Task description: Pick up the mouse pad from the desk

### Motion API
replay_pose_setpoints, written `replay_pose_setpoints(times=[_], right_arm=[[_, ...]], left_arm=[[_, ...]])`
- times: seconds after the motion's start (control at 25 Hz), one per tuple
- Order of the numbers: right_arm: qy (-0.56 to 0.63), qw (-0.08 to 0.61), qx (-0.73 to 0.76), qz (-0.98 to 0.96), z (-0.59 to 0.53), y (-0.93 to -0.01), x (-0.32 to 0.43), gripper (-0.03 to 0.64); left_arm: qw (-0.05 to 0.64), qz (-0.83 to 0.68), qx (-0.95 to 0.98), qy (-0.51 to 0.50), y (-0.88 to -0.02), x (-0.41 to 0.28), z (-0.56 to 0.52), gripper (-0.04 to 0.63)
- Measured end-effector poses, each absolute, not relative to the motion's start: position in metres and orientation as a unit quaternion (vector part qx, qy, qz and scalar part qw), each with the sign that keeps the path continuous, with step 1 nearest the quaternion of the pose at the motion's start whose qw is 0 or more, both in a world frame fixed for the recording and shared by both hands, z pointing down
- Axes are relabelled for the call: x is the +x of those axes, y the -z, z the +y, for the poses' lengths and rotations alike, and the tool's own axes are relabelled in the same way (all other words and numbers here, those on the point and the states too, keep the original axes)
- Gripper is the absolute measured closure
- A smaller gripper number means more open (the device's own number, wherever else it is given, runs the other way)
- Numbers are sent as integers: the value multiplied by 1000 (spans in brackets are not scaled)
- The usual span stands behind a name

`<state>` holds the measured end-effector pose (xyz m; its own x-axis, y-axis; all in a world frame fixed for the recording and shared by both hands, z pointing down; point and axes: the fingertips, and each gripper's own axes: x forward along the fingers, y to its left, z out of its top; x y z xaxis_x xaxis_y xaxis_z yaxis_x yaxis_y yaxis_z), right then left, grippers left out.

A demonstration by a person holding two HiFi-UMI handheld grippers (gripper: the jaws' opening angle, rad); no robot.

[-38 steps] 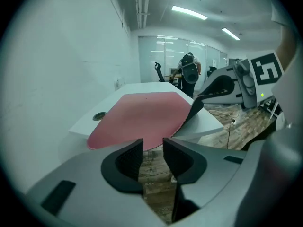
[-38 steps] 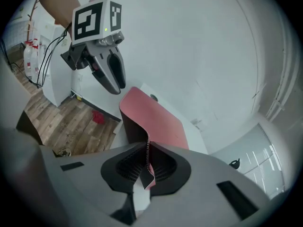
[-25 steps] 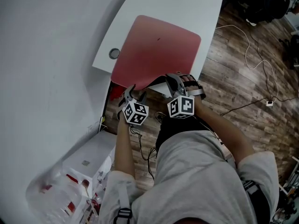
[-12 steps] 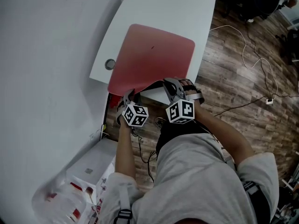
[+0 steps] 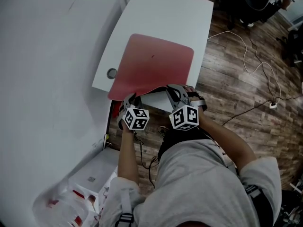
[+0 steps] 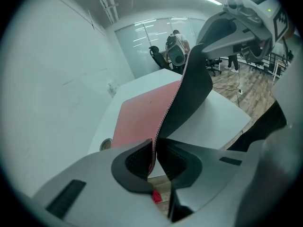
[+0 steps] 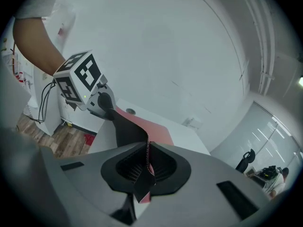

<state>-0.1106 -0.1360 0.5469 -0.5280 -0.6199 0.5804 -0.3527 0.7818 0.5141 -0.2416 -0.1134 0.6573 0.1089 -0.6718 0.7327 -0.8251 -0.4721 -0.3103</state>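
Left gripper (image 5: 129, 98) sits at the near left corner of the desk (image 5: 165, 18), and its jaws, which have just been closing, now pinch the near edge of the mouse pad (image 5: 154, 63). In the left gripper view the thin edge of the pad runs straight down between the two ribbed pads, with both pressing on it. The right gripper (image 5: 173, 90) is at the near edge of the desk, just beside the left one, and it is clamped on the same near edge; in the right gripper view a black corner of the pad pokes out below the closed jaws. Between the two grippers the near edge of the pad is raised off the desk and curls upward, showing its black underside, with a strip of white desktop visible under it. The red far part of the pad lies flat on the desk, toward its left side. A round grommet (image 5: 111, 73) sits in the desk's left edge, just beside the pad. A white wall (image 5: 47, 56) runs along the left of the desk, and a wooden floor (image 5: 236, 79) with a loose cable (image 5: 246, 46) lies to its right.
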Motion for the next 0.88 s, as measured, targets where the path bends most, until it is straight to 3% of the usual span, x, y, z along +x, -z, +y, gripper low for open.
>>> replay_pose_setpoints(times=[0.88], right_arm=[[145,331,357,-861,-166,-478,-93,566]], left_arm=[[128,-573,758,-283,-562,-228,-164,565]])
